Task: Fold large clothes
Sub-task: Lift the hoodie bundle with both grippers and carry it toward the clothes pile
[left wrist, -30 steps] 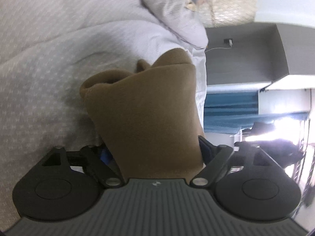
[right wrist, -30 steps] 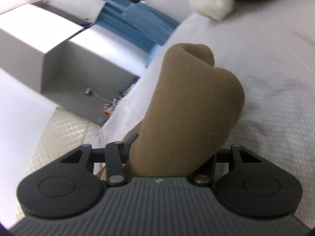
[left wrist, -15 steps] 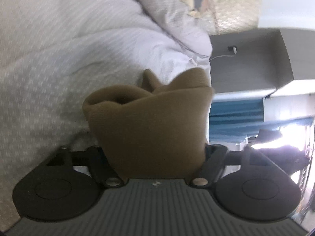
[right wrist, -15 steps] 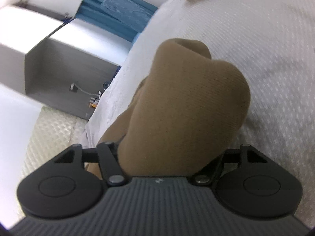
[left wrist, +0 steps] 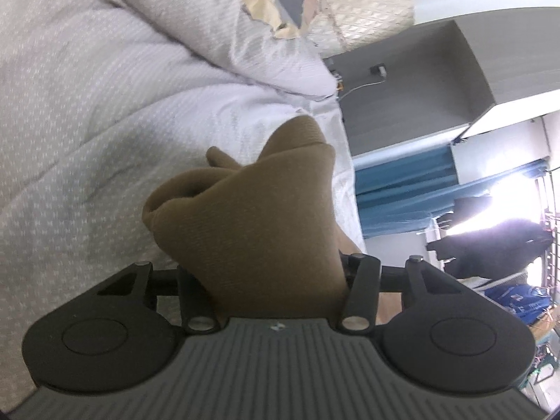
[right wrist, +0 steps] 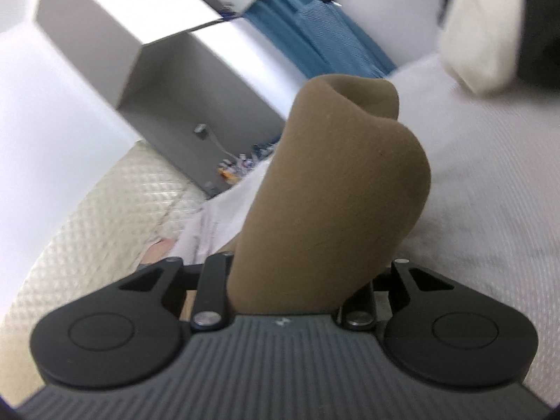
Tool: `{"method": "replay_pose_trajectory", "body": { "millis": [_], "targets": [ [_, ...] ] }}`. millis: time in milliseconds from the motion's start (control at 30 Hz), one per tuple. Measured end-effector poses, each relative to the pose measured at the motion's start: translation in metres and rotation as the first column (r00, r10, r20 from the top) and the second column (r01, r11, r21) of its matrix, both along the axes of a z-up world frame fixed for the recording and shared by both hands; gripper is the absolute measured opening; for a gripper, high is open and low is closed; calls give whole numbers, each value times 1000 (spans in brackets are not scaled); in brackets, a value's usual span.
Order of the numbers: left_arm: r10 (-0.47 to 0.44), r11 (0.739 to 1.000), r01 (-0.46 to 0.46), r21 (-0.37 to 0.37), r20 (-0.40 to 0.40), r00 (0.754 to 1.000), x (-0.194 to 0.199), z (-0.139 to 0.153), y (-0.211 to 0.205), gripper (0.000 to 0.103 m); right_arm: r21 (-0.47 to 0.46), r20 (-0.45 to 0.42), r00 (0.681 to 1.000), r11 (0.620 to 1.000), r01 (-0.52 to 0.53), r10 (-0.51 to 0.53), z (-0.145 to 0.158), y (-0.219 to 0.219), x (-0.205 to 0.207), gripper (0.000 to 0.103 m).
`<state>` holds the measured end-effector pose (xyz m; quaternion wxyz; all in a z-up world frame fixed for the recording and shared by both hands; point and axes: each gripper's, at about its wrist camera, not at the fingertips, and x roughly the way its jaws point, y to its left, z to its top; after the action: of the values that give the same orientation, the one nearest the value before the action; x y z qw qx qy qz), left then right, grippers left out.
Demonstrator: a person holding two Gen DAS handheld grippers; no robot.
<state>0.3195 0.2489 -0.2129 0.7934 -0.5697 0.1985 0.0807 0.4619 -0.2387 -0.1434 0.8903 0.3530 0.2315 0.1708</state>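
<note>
Brown garment (left wrist: 266, 231) bunches thickly over the white bedspread (left wrist: 105, 105).

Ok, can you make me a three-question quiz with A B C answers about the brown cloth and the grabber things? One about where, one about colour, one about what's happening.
1. Where is the bunched cloth in the left wrist view?
A. on the grey shelf
B. between the left gripper's fingers
C. under the pillow

2. What colour is the garment?
A. blue
B. white
C. brown

3. What fills the right gripper?
A. nothing
B. a fold of the garment
C. a cable

Answers:
1 B: the garment rises out of the left gripper, over the bedspread.
2 C: it is brown in both views.
3 B: cloth fills the right gripper, whose jaws are closing, like the left's.
</note>
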Motion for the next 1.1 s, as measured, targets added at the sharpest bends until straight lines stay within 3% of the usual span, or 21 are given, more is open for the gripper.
{"method": "replay_pose_trajectory", "body": {
  "millis": [300, 567, 767, 900, 1100],
  "targets": [
    [-114, 991, 109, 81, 67, 991, -35, 62, -25, 55, 27, 70, 997, 999, -31, 29, 50, -27, -45, 34],
    [-244, 967, 232, 109, 121, 962, -31, 120, -86, 55, 36, 147, 988, 999, 38, -43, 101, -85, -92, 34],
    [-354, 932, 330, 150, 186, 917, -3, 176, -154, 55, 47, 232, 964, 992, 119, -126, 141, -146, -121, 34],
    [-442, 894, 408, 186, 214, 871, 27, 208, -213, 55, 52, 270, 942, 980, 191, -198, 161, -192, -139, 34],
    [-561, 826, 518, 223, 226, 797, 74, 224, -307, 55, 39, 288, 904, 947, 317, -315, 162, -258, -153, 34]
  ]
}}
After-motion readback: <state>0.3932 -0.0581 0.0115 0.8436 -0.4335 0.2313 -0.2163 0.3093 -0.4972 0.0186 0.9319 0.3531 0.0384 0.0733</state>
